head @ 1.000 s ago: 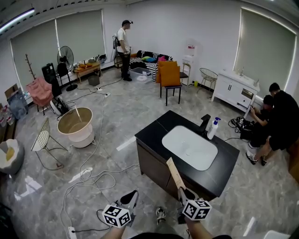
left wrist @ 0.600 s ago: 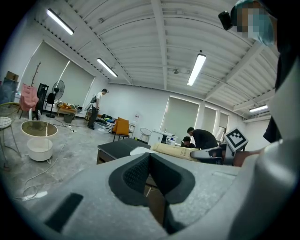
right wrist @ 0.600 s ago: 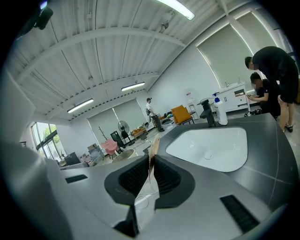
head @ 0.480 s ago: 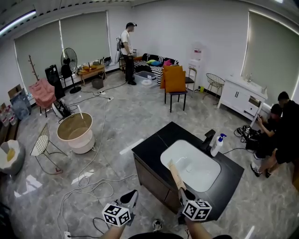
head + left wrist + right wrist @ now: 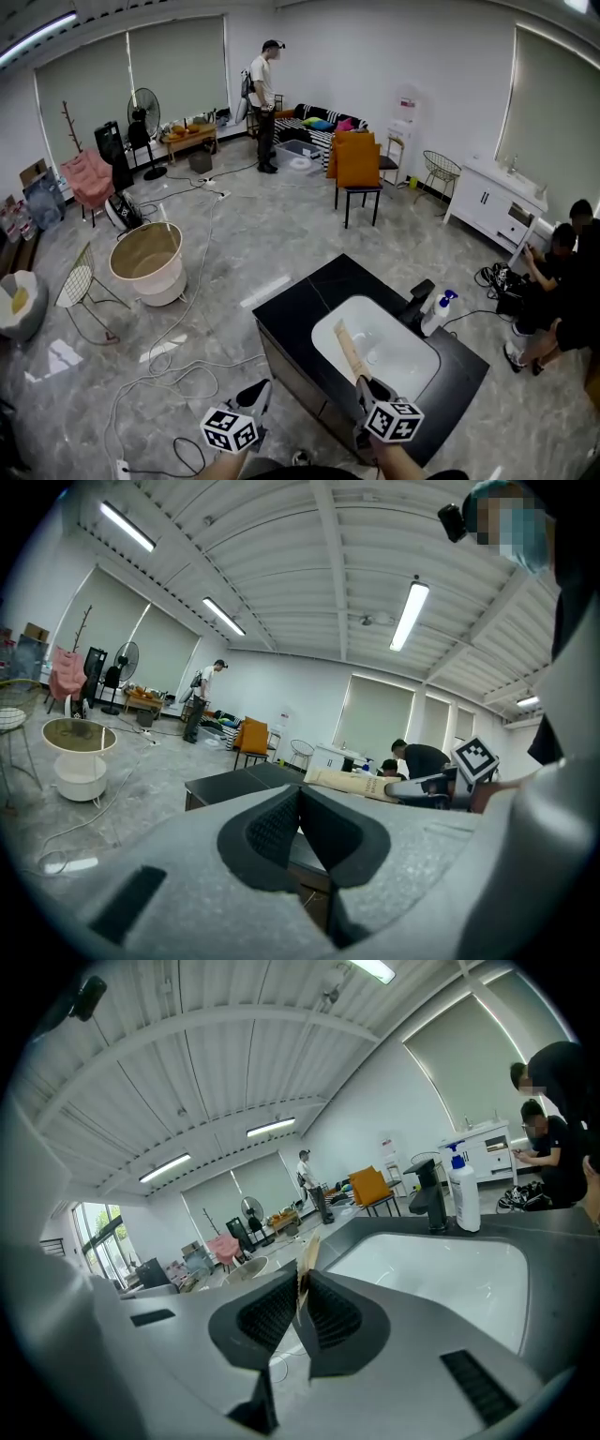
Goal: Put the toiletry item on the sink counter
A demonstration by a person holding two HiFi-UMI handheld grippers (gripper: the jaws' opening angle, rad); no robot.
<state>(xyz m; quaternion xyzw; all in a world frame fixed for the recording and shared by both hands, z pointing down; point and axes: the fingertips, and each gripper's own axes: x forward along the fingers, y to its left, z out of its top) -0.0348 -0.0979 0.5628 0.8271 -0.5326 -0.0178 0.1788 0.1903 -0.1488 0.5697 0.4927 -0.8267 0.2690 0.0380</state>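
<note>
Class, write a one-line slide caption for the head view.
Right gripper clamps a beige toiletry box at the black sink counter, pointing over its white basin; left gripper shut, empty.

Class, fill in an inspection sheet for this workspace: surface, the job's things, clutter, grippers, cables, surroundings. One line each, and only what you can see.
Surface: black sink counter with a white basin set in it.
Job's things: tan carton, held in the air at the basin's near edge, not yet set on the counter.
Clutter: black faucet and white spray bottle at the basin's far side; nothing else seen.
Grippers: right gripper jaws shut on the carton; left gripper jaws together, nothing between them.
Cables: loose cables loop over the floor left of the counter.
Surroundings: beige tub, orange chair, standing person, two people crouched at the right.
</note>
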